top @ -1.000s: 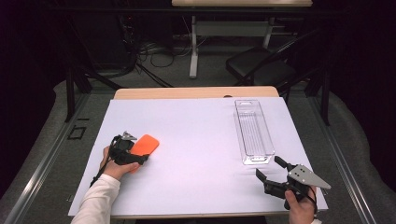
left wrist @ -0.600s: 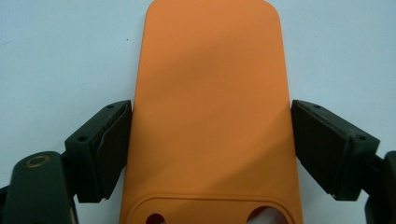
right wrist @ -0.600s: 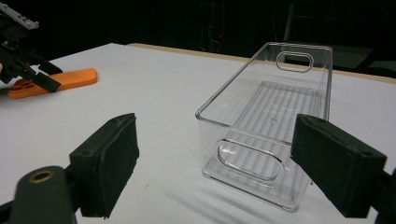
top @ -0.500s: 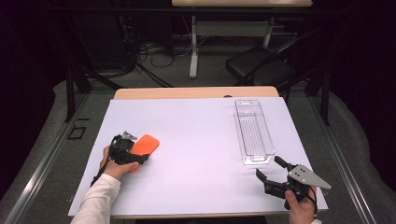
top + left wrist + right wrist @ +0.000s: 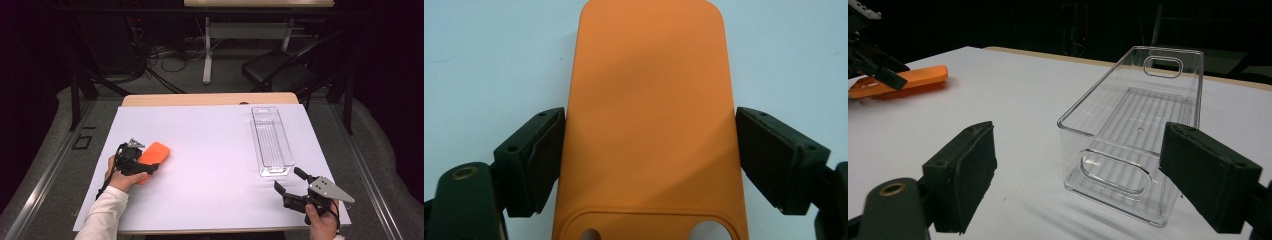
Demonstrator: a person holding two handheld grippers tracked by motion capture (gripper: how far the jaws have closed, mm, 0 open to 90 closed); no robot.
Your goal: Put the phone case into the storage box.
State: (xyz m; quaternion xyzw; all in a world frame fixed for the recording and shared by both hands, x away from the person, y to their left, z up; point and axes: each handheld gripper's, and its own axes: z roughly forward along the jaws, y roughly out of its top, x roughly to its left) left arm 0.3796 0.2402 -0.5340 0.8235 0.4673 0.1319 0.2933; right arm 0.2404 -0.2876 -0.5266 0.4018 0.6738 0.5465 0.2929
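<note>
As you look over the table (image 5: 210, 140), you have one orange phone case (image 5: 152, 156), one clear plastic bin (image 5: 271, 140), and two grippers, one in each hand. Your left gripper (image 5: 139, 167) sits at the near left of the white tabletop with the case lying flat between its jaws. In the left gripper view the left pad touches the edge of the case (image 5: 649, 120), while the right pad stands just beside the other edge with a sliver of gap, so the jaws are spread wide around it rather than clearly pinching it. Your right gripper (image 5: 292, 184) rests at the near right corner, jaws spread and empty, aimed at the near end of the bin (image 5: 1135, 135), which stands just beyond it. The bin is long, narrow, ribbed on its floor, with a slot handle in each end wall, and nothing lies in it. Nothing lies on the white surface between case and bin. Beyond the table, a dark chair (image 5: 280, 75) and a tangle of cables (image 5: 165, 55) sit on the floor. The case is a smooth matte orange slab with rounded corners and cut-outs at its near end.
</note>
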